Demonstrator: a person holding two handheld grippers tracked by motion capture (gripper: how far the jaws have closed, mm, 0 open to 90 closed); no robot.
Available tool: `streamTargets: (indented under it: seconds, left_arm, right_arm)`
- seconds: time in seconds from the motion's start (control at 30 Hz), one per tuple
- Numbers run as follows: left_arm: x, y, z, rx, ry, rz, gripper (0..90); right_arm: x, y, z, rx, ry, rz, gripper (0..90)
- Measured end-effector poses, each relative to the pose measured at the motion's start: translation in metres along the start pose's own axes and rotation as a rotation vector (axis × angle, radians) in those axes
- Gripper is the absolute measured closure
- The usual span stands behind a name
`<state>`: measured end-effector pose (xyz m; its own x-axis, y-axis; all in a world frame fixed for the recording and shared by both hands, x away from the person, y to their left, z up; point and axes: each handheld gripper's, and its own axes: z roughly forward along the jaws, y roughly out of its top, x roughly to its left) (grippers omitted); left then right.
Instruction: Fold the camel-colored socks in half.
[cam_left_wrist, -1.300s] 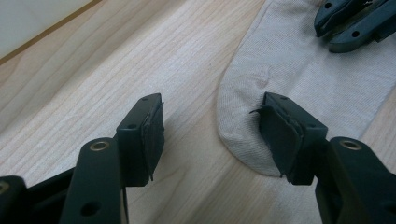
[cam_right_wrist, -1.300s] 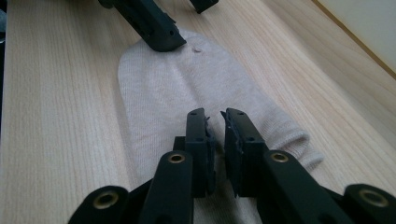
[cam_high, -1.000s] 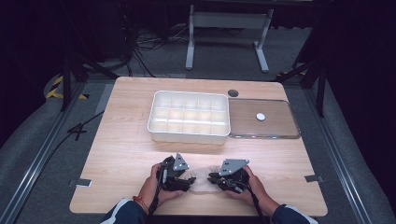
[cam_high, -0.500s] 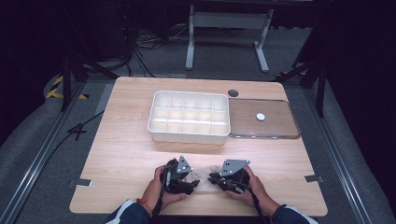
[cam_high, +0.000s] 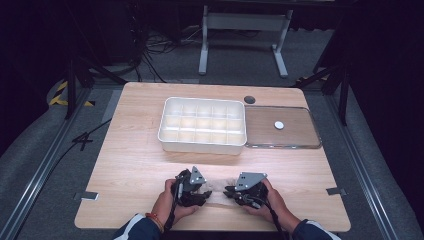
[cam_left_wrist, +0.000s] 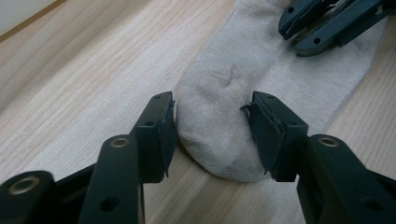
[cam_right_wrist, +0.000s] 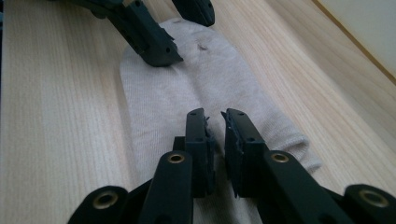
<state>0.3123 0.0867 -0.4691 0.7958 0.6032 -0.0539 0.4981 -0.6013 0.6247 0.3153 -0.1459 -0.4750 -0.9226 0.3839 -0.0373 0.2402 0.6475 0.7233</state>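
Observation:
A beige sock (cam_left_wrist: 219, 93) lies flat on the wooden table near its front edge, between my two grippers (cam_high: 216, 187). My left gripper (cam_left_wrist: 214, 126) straddles the rounded toe. Its jaws have just been closing, and both pads now touch the bunched toe's sides. My right gripper (cam_right_wrist: 215, 121) sits on the other part of the sock (cam_right_wrist: 159, 102), its jaws nearly together with a thin fold of fabric between them. The high view shows the left gripper (cam_high: 202, 190) and right gripper (cam_high: 229, 191) facing each other, tips close. Each gripper view shows the other gripper farther along the sock (cam_left_wrist: 299, 32) (cam_right_wrist: 187, 37).
A white tray (cam_high: 202, 145) with several compartments stands mid-table beyond the grippers. Right of it lies a clear flat lid (cam_high: 300, 142) with a small white disc (cam_high: 279, 125) on it. A dark round hole (cam_high: 249, 99) marks the far edge.
Both hands stay where they were near the front edge. The left gripper has shifted very slightly toward the right one.

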Motion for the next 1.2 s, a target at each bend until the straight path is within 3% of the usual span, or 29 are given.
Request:
streamTargets:
  seconds: [0.17,0.27,0.33,0.5,0.57,0.73,0.93,1.03,1.2]
  left_arm:
    - [0.0,0.001,0.0,-0.004,-0.012,0.009,61.2]
    - [-0.001,-0.003,0.001,-0.033,-0.055,0.016,72.6]
    - [-0.001,-0.003,0.0,-0.027,-0.056,0.016,75.5]
    - [0.0,-0.005,-0.001,-0.042,-0.074,0.0,79.1]
    - [-0.001,-0.008,-0.004,-0.081,-0.102,-0.029,79.6]
    - [-0.004,-0.005,-0.011,-0.138,-0.118,-0.035,79.9]
    - [-0.008,-0.002,-0.017,-0.162,-0.121,-0.002,79.9]
    - [-0.007,-0.001,-0.02,-0.184,-0.126,-0.003,79.7]
    - [-0.01,0.003,-0.024,-0.211,-0.11,0.024,79.8]
  right_arm:
    - [0.004,-0.002,-0.003,0.005,0.004,-0.002,80.0]
    - [0.005,-0.001,-0.003,0.014,-0.004,-0.018,80.0]
    - [0.005,-0.001,-0.003,0.012,-0.002,-0.016,80.0]
    - [0.004,-0.001,-0.002,0.013,-0.001,-0.001,80.1]
    - [0.004,-0.001,-0.002,0.011,0.005,0.004,80.1]
    - [0.004,0.0,-0.002,0.013,0.002,0.0,80.2]
    - [0.005,0.005,0.002,0.025,-0.008,0.012,80.6]
    - [0.004,0.008,0.004,0.033,-0.005,0.023,80.6]
    - [0.004,0.016,0.012,0.04,-0.001,0.02,80.9]
